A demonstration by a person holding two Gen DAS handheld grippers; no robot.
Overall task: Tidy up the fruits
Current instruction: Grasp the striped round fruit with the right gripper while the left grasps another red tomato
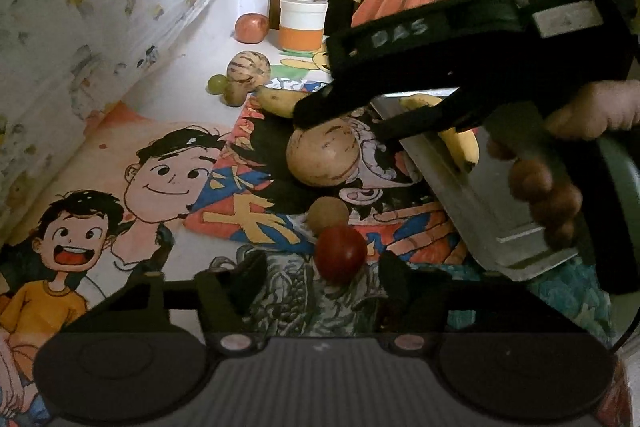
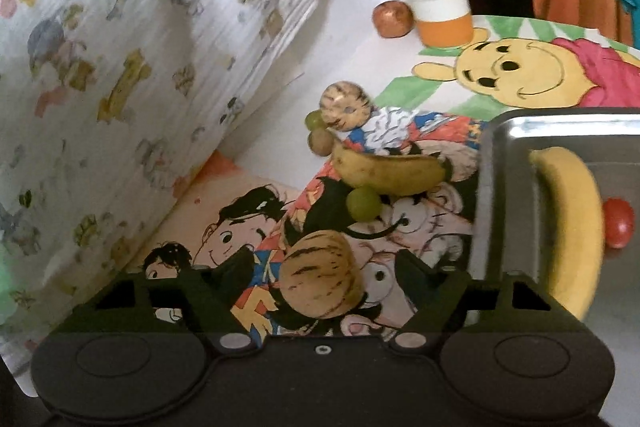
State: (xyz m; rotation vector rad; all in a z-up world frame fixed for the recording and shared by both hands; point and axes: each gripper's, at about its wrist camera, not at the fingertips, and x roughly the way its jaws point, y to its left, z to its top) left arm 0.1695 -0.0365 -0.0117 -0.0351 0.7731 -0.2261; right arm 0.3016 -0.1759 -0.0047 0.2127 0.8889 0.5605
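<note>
The desk point(image 2: 400, 27) is white, covered with cartoon drawings, and a patterned cloth point(image 2: 120, 67) hangs at 9 o'clock. A jar point(image 2: 440, 11) with dry flowers stands at 12 o'clock. Only the right view shows a tomato point(image 2: 619, 223) in the metal tray point(image 2: 496, 187) beside a yellow banana point(image 2: 572, 227), and a green grape point(image 2: 363, 202) under the spotted banana point(image 2: 388, 171). The left view shows the person's hand point(image 1: 560, 187) on the right gripper point(image 1: 340, 123). The striped melon point(image 2: 320, 275) sits between its open jaws, untouched. A red tomato point(image 1: 340, 253) lies between the open jaws of the left gripper point(image 1: 320, 267).
</note>
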